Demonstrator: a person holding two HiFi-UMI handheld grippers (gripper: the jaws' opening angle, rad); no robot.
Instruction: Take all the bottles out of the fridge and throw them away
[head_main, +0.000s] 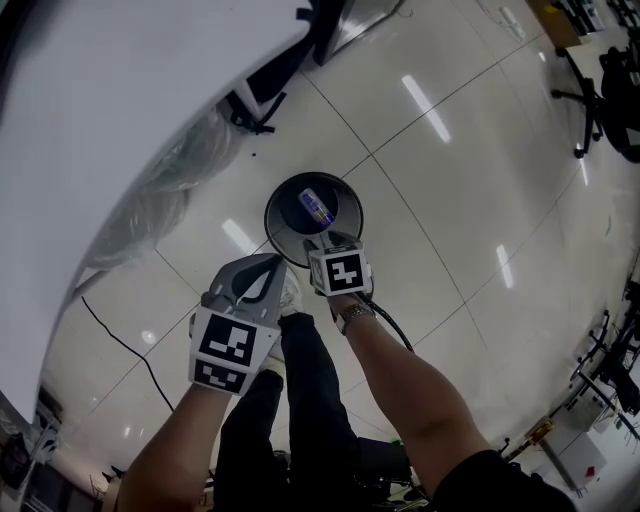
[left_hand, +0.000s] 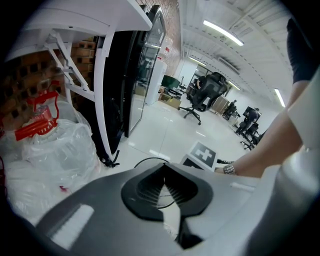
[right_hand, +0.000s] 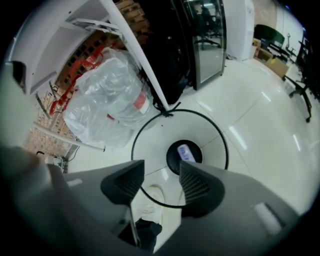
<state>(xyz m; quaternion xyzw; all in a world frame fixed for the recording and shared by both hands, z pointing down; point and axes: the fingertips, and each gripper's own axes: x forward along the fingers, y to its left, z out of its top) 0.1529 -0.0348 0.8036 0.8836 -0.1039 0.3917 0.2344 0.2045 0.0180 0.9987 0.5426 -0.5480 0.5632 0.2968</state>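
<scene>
A round bin (head_main: 285, 225) stands on the pale floor below me, with one bottle with a blue label (head_main: 316, 207) lying at its bottom. My right gripper (head_main: 335, 245) hangs over the bin's near rim, pointing steeply down. In the right gripper view its jaws (right_hand: 161, 172) stand open with nothing between them, and the bottle (right_hand: 186, 152) shows past them inside the bin's ring (right_hand: 220, 135). My left gripper (head_main: 272, 265) is held beside the bin, nearer to me. Its tips (left_hand: 162, 179) meet and hold nothing. The dark glass-door fridge (left_hand: 145, 65) stands behind.
A white table (head_main: 100, 100) overhangs the left, with a full clear plastic bag (right_hand: 107, 95) under it. A black cable (head_main: 120, 345) runs across the floor. My white shoe (right_hand: 150, 197) is next to the bin. Office chairs (left_hand: 205, 95) stand farther off.
</scene>
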